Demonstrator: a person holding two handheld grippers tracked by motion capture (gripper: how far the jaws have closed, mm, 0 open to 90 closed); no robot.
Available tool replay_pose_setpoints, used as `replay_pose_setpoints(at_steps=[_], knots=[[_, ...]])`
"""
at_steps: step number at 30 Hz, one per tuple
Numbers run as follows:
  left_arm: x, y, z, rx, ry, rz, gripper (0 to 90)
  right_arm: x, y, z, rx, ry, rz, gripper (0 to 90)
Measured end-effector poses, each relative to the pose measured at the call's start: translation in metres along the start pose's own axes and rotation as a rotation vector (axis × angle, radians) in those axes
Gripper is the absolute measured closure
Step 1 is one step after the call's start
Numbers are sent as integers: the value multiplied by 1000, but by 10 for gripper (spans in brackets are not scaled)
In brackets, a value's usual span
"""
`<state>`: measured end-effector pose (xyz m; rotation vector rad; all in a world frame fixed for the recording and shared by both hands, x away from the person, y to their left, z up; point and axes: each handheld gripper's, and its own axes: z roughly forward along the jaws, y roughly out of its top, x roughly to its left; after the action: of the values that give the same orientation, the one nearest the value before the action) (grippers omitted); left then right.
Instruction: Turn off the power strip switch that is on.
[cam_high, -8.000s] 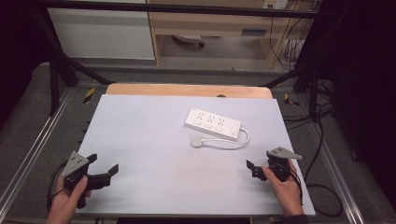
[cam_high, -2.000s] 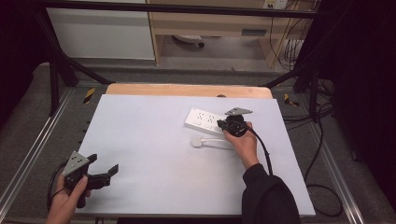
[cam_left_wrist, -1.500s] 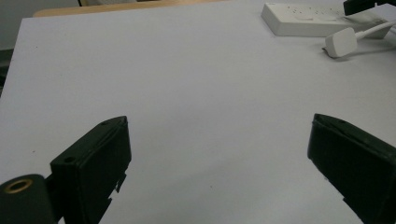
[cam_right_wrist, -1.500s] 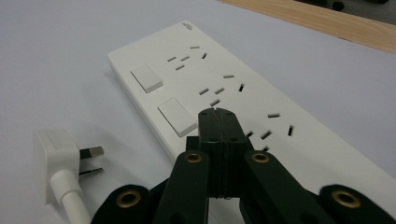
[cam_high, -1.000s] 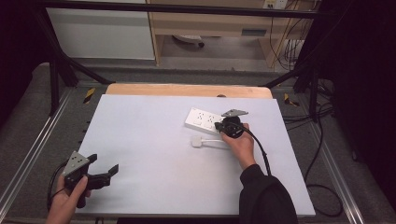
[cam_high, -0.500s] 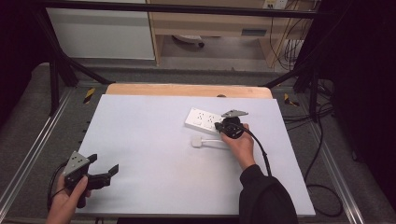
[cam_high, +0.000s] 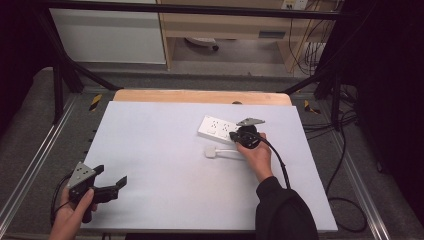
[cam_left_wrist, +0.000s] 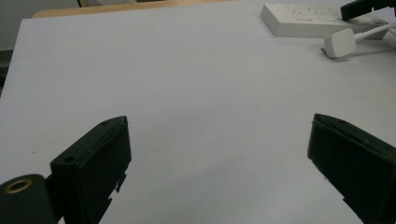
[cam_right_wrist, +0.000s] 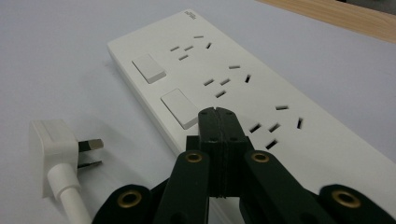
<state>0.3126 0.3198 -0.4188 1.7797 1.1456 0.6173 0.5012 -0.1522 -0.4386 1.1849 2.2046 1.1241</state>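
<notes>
Here, right gripper (cam_right_wrist: 218, 112) fingers pressed together, perhaps touching the smooth white power strip (cam_right_wrist: 243, 88).

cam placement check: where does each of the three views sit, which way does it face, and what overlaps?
High view: above the person's side, facing forward and down on the table; both forearms, left gripper, right gripper.
Left gripper view: rides the left gripper, looks low across the table; open jaws.
Right gripper view: rides the right gripper, shut jaws over the power strip.
Shared: power strip and plug.
</notes>
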Motion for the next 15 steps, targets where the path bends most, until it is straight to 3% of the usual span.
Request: replay_pose_setpoints(at_steps=[6,15], knots=[[0,0,0,-2,1,-2,61,-1,3,-5,-19,1,-15,900],[0,0,0,-2,2,2,61,-6,8,-15,-42,-4,1,900]])
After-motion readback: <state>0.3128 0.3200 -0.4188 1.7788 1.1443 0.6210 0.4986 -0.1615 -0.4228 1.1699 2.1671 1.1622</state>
